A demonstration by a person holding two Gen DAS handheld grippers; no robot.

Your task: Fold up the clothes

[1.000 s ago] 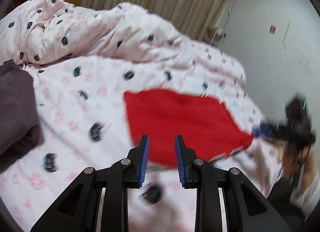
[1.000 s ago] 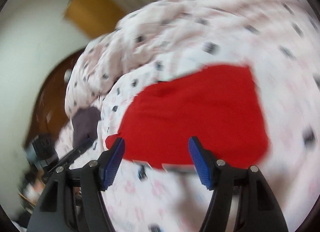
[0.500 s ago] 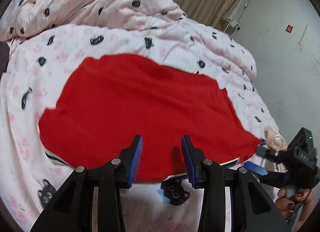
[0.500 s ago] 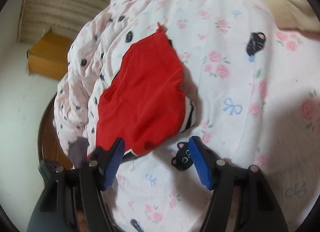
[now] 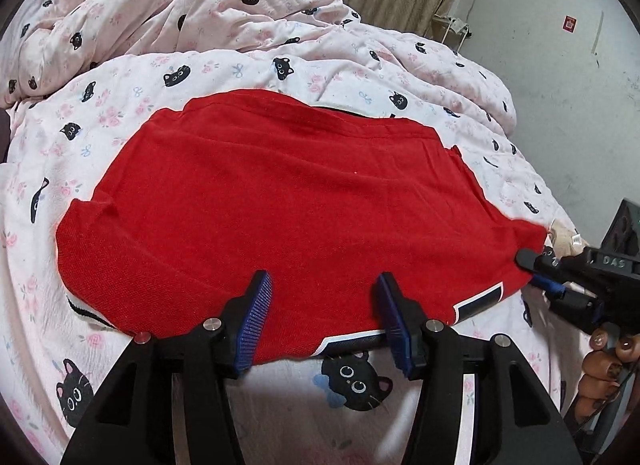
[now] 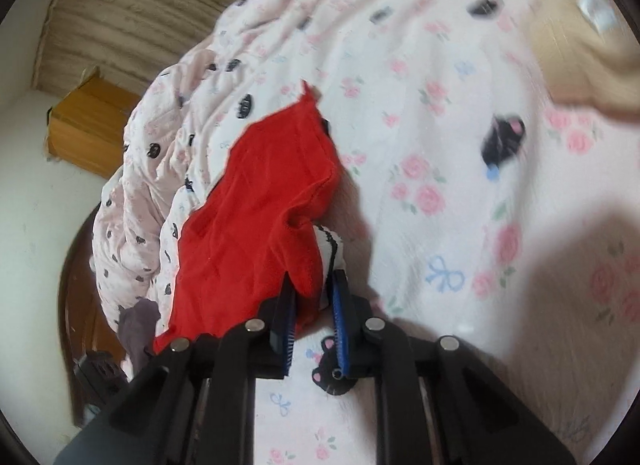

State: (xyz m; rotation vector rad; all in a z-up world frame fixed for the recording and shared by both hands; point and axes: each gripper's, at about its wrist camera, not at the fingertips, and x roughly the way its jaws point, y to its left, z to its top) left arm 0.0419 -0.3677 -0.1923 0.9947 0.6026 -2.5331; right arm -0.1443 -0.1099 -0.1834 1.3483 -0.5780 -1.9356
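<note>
The right gripper has just closed on the shirt's near right corner. The left gripper, just opened halfway and empty, should be closed on the near hem before any lift.

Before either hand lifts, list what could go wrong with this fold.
1. The right gripper, whose jaws have just been closing, pinches only a small bunch of the red shirt at its corner; it may slip.
2. The left gripper, just opening, straddles the hem ungripped, so lifting now would skew the shirt on the rumpled quilt.
</note>
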